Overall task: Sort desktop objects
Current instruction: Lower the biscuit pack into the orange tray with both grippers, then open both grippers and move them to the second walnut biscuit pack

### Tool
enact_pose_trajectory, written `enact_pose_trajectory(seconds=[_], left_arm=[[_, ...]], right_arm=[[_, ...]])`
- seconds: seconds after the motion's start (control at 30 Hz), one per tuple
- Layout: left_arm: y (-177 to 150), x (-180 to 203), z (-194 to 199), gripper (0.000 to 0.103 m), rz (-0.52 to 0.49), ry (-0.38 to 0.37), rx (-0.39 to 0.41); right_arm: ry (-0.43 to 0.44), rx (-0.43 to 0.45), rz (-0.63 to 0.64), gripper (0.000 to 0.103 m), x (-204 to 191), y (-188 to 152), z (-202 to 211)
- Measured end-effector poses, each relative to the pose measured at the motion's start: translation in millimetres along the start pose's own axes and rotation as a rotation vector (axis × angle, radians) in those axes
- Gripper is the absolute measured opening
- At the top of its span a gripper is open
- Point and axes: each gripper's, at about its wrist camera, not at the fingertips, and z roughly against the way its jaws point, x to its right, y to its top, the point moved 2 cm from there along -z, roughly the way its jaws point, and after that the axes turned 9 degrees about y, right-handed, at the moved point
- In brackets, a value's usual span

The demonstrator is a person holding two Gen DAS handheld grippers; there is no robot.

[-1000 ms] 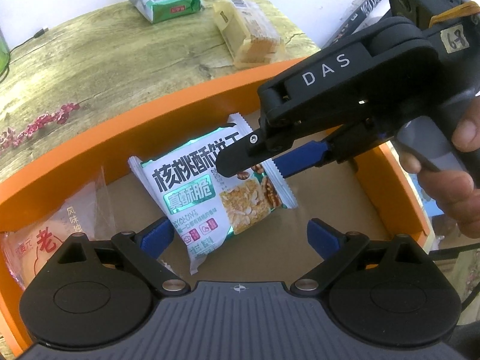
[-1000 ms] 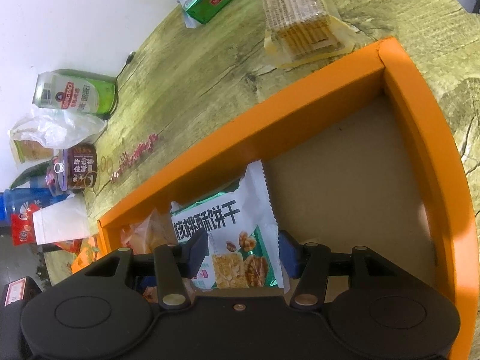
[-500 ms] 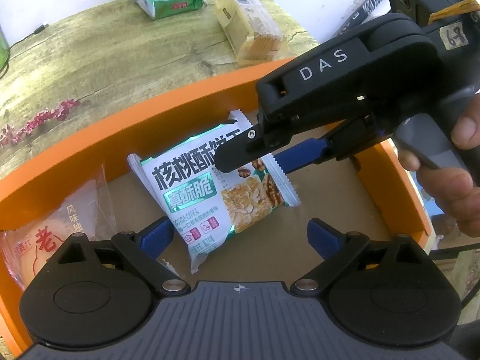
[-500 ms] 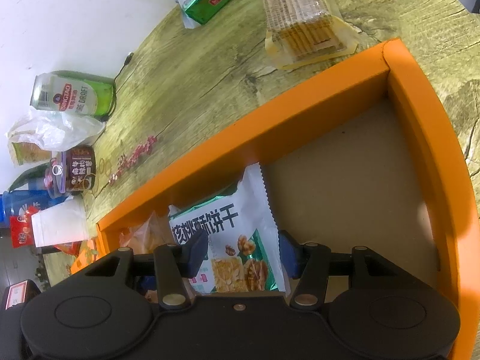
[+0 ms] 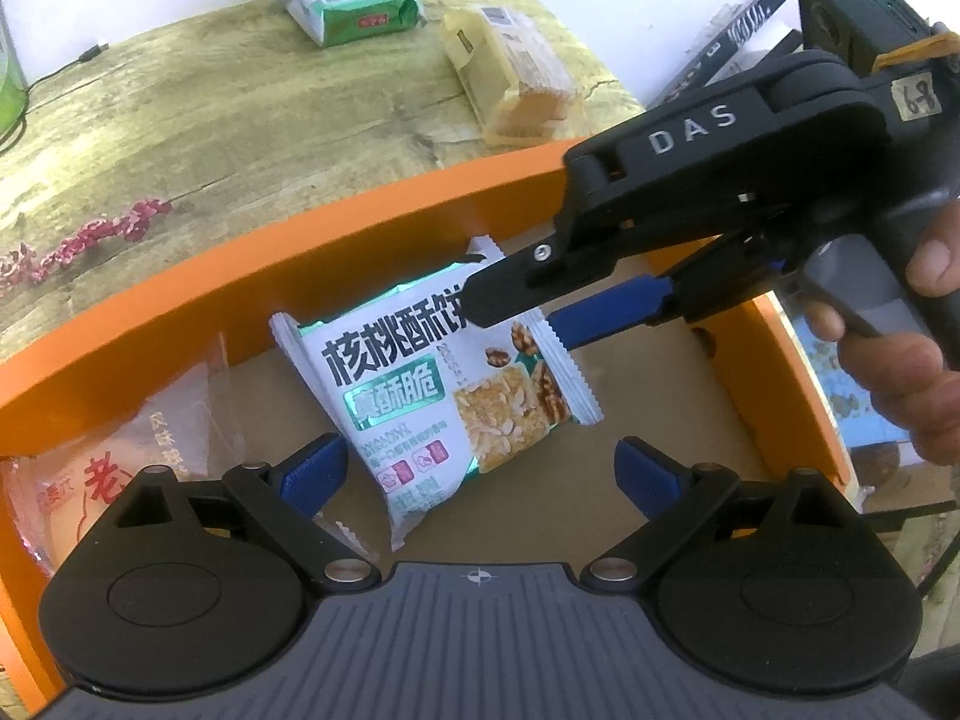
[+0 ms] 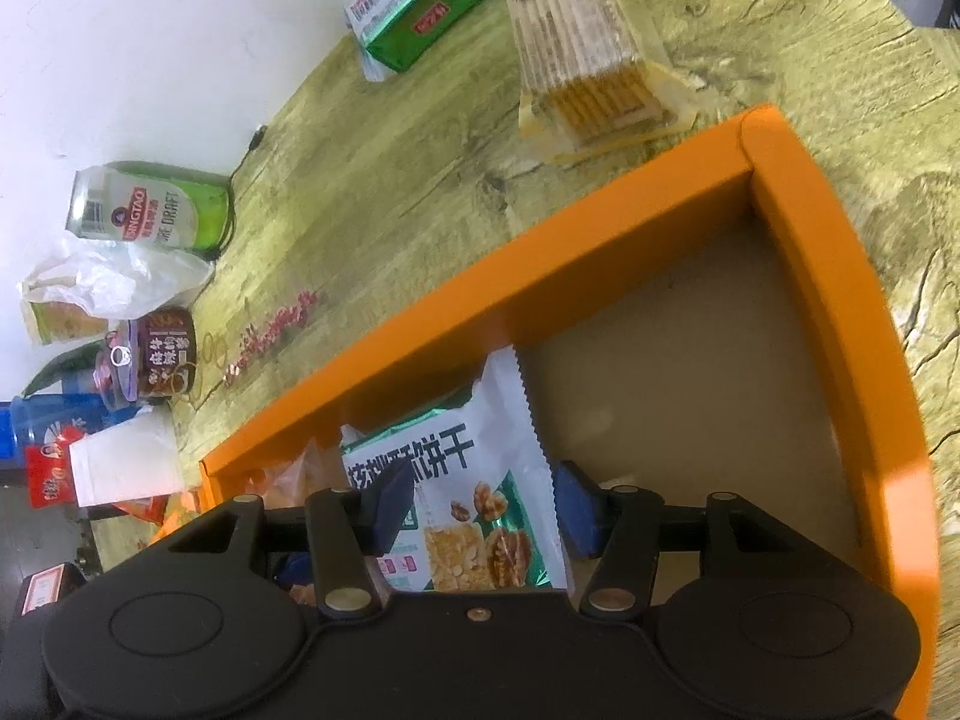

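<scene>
The right gripper [image 6: 477, 510] clamped the walnut biscuit packet [image 5: 441, 396] low inside the orange box [image 5: 252, 276], mid-placement. The left gripper [image 5: 480, 474] hovered spread, empty. Next, likely: release, then fetch the green packet [image 6: 420, 18].

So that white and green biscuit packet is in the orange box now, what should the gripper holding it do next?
Probably open and let go. The right hand-held gripper appears to pinch the biscuit packet, which already lies low inside the orange box beside another wrapped snack. The left hand-held gripper is open, holding nothing.
</scene>
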Motion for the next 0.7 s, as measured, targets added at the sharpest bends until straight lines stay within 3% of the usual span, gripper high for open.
enact_pose_trajectory(seconds=[0.33, 0.4, 0.57, 0.63, 0.7], left_arm=[[25, 1, 38, 0.097, 0.023, -0.016, 0.088], [37, 0, 48, 0.097, 0.036, -0.017, 0.121], [75, -13, 64, 0.098, 0.061, -0.012, 0.215], [89, -18, 63, 0.098, 0.076, 0.001, 0.242], [102, -23, 61, 0.099, 0.091, 0.021, 0.269]], right_arm=[[0.050, 0.033, -0.002, 0.052, -4, 8, 32], [0.071, 0.059, 0.014, 0.059, -10, 15, 44], [0.103, 0.147, 0.110, 0.061, -38, 53, 74], [0.089, 0.180, 0.155, 0.067, -49, 74, 80], [0.073, 0.211, 0.199, 0.067, -60, 98, 81]])
